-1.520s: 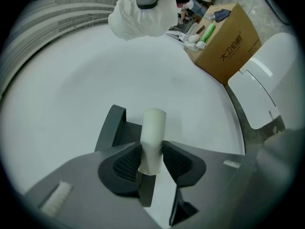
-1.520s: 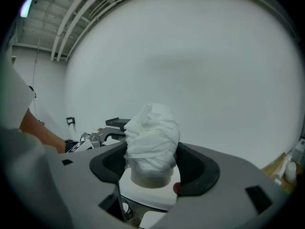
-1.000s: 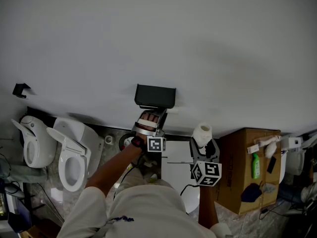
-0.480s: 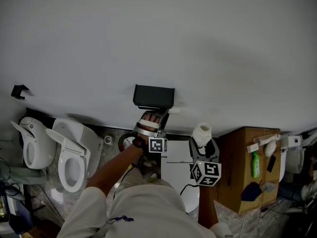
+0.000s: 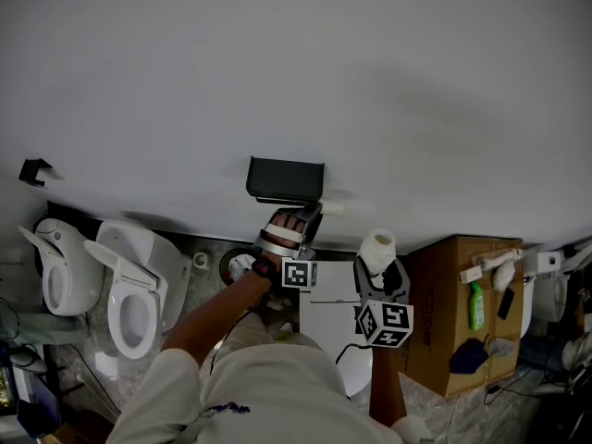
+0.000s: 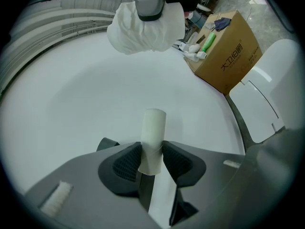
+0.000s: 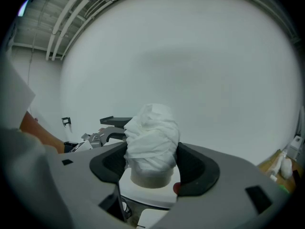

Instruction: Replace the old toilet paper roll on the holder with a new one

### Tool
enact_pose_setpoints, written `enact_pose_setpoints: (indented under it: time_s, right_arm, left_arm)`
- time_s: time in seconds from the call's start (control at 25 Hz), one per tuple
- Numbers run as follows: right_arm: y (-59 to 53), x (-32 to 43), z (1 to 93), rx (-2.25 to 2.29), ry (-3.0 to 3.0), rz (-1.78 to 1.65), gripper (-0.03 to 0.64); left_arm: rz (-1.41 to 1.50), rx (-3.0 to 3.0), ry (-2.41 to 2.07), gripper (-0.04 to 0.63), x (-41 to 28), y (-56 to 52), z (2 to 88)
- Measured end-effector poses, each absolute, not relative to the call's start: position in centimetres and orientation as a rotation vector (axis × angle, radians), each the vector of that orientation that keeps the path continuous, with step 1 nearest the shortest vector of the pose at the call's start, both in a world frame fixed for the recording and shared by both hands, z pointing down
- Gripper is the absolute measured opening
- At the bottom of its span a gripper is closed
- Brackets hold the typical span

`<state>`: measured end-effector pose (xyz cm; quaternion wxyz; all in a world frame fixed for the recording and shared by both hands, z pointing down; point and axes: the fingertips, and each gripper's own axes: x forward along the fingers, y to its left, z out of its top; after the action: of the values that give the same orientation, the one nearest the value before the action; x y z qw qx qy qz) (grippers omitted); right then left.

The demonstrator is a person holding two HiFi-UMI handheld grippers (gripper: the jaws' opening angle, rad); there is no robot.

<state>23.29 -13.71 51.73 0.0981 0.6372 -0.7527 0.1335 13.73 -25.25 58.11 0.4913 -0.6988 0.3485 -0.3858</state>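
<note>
A black paper holder [image 5: 285, 179] hangs on the white wall. Just below its right end my left gripper [image 5: 313, 215] is shut on the bare old tube [image 5: 333, 208], which sticks out to the right. In the left gripper view the tube [image 6: 153, 140] stands pinched between both pads, pointing at the wall. My right gripper [image 5: 379, 265] is farther right and shut on the new white roll [image 5: 377, 247]. In the right gripper view that roll [image 7: 152, 144] fills the jaws, with the holder [image 7: 116, 120] beyond it at the left.
Two white toilets [image 5: 129, 289] stand at the left. A cardboard box [image 5: 444, 340] with a green bottle [image 5: 477, 308] on it stands at the right. A white lidded unit [image 5: 328, 317] sits below the grippers. A small black hook [image 5: 32, 169] is on the wall.
My left gripper has moved a little to the right with the old tube, out from under the holder's middle. The right gripper and new roll have stayed still.
</note>
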Motion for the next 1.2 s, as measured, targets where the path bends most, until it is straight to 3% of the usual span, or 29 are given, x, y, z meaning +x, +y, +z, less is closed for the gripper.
enact_pose_setpoints:
  time_s: [1.2]
  right_arm:
    - [-13.2,23.3,51.8,1.902,-2.206,0.407,0.308]
  left_arm:
    - [-0.895,-1.717,0.841,0.147,14.6,-24.6,57.6]
